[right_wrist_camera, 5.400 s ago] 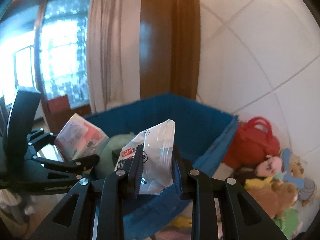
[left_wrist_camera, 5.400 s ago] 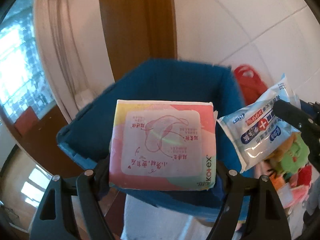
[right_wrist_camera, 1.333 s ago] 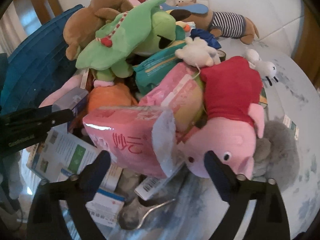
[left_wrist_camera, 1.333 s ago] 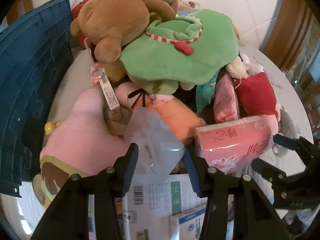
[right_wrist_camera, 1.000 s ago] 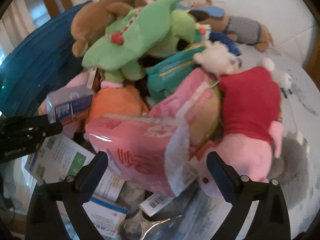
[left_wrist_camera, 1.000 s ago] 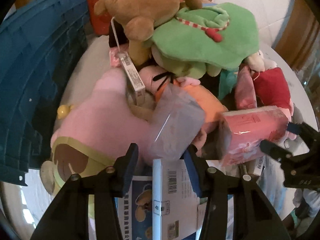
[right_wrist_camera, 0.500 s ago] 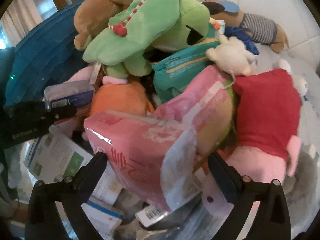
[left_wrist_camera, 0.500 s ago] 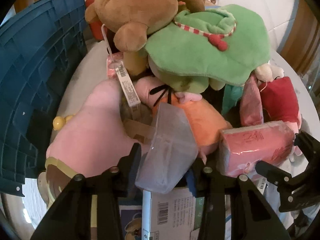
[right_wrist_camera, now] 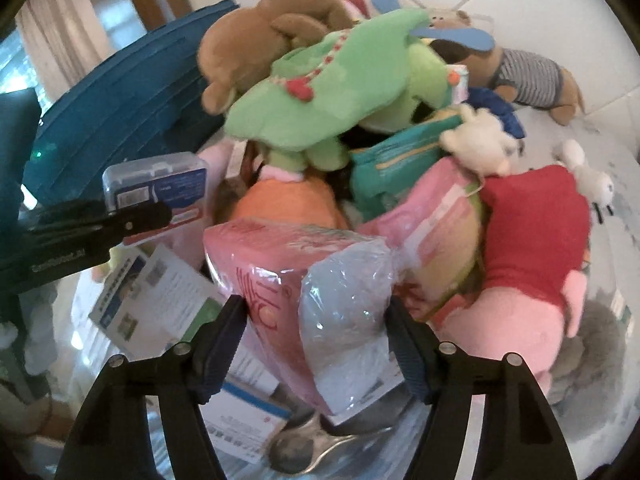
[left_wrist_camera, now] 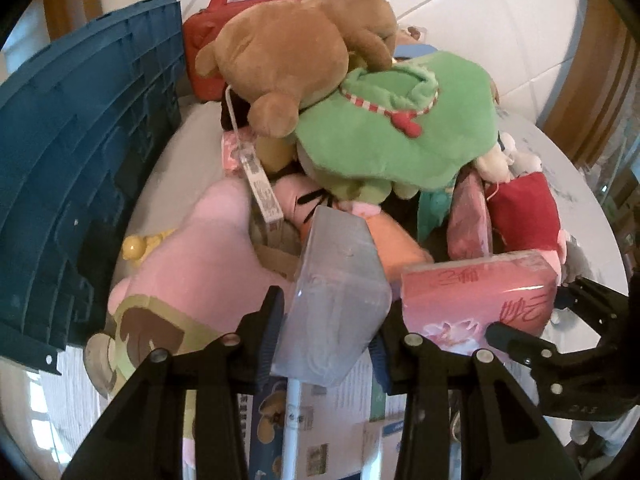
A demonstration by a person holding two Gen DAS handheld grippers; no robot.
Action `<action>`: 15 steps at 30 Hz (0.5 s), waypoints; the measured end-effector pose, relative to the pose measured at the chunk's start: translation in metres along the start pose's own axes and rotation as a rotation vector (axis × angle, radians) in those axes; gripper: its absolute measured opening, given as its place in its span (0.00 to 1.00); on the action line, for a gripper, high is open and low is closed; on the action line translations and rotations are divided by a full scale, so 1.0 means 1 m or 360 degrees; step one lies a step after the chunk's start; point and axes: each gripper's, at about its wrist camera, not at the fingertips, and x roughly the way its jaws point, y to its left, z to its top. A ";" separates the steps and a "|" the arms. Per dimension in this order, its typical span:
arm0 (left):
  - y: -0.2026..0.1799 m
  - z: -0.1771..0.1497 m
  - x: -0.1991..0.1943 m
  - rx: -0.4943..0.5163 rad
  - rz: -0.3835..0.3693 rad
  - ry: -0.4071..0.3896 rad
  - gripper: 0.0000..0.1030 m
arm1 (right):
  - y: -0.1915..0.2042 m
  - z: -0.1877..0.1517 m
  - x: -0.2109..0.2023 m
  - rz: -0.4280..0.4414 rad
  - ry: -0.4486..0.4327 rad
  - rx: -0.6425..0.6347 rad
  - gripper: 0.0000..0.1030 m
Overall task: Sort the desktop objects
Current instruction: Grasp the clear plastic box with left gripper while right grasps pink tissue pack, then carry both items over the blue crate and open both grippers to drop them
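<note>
We are holding a clear plastic box (left_wrist_camera: 336,296) clamped in our left gripper (left_wrist_camera: 326,340), raised just above the heap, its printed label only legible from the right wrist view (right_wrist_camera: 160,188). Our right gripper (right_wrist_camera: 316,344) is closing its jaws around a pink tissue pack (right_wrist_camera: 296,280), the pads meeting its wrapped sides; the pack's lower end is hidden behind the fingers. Compared with a second ago, the right jaws are standing far narrower, and the box is sitting higher over the pink plush toy (left_wrist_camera: 208,264). The blue crate (left_wrist_camera: 80,168) is standing at the left, its inside out of sight. Behind, a brown teddy bear (left_wrist_camera: 296,48) is lying on a green plush toy (left_wrist_camera: 400,136), with a red-dressed pink pig plush (right_wrist_camera: 532,248) to the right.
</note>
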 end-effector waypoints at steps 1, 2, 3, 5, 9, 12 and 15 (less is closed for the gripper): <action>0.001 -0.002 0.000 -0.0005 0.0000 0.0005 0.38 | -0.001 -0.001 0.002 -0.0009 -0.0006 0.0018 0.68; 0.002 -0.004 -0.002 -0.0008 0.0001 0.0003 0.38 | -0.004 -0.001 0.001 -0.0015 -0.0020 0.0054 0.68; 0.003 -0.005 -0.004 -0.0011 0.0001 0.0000 0.38 | -0.006 0.000 -0.001 -0.0021 -0.0029 0.0070 0.68; 0.005 -0.007 -0.010 -0.0015 0.0000 -0.0013 0.38 | -0.008 0.003 -0.007 -0.0040 -0.0053 0.0072 0.68; 0.007 -0.004 -0.036 -0.0019 -0.0007 -0.0092 0.38 | -0.001 0.012 -0.031 -0.0059 -0.0144 0.0041 0.68; 0.009 0.000 -0.057 -0.0018 -0.0003 -0.0162 0.38 | 0.008 0.023 -0.052 -0.0067 -0.0234 0.0003 0.68; 0.012 0.003 -0.081 -0.0028 -0.0002 -0.0234 0.35 | 0.020 0.032 -0.075 -0.0070 -0.0318 -0.0042 0.68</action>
